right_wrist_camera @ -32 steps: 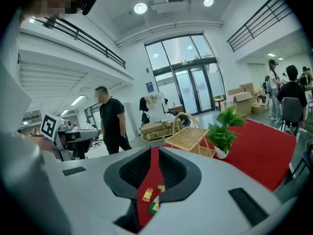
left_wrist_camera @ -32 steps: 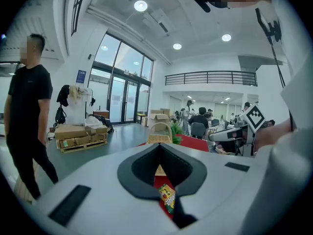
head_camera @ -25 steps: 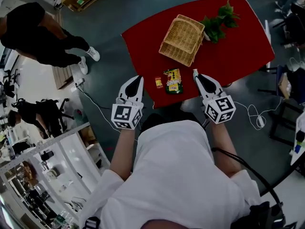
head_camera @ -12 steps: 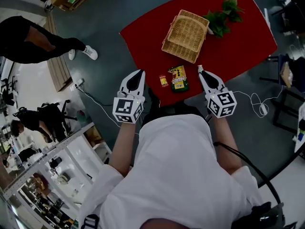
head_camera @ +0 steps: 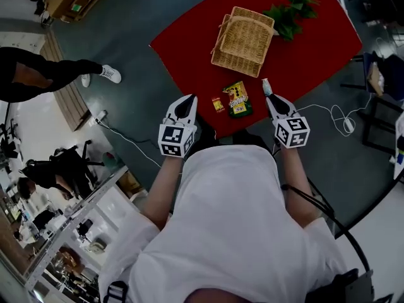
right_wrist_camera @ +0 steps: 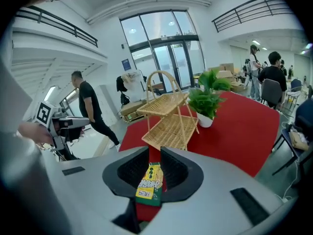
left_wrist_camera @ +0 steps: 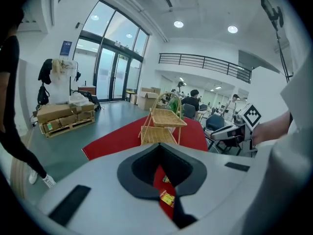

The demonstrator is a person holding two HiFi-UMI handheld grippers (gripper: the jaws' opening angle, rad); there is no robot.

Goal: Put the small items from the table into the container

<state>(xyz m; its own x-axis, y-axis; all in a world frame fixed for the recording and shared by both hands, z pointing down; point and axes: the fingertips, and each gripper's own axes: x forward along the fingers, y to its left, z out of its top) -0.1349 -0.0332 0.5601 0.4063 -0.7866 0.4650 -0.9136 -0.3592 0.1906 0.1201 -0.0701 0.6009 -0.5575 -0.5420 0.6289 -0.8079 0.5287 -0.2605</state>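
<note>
Left tongs (head_camera: 184,106): closed, empty; right tongs (head_camera: 270,98): jaws opening, nothing gripped. Both lowered toward red counter (head_camera: 315,49) since a second ago. Snack packet (head_camera: 237,99): near edge, ahead of right tongs; pickup likely next.

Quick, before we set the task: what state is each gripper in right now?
Left gripper: closed, empty.
Right gripper: jaws apart and opening, gripping nothing; the green-yellow packet lies on the table beyond them.

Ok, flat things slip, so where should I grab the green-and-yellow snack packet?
Probably the short edge nearest you, approached from your side at a low angle: the flat green-and-yellow snack packet lies lengthwise toward you, near the edge of the red table.
</note>
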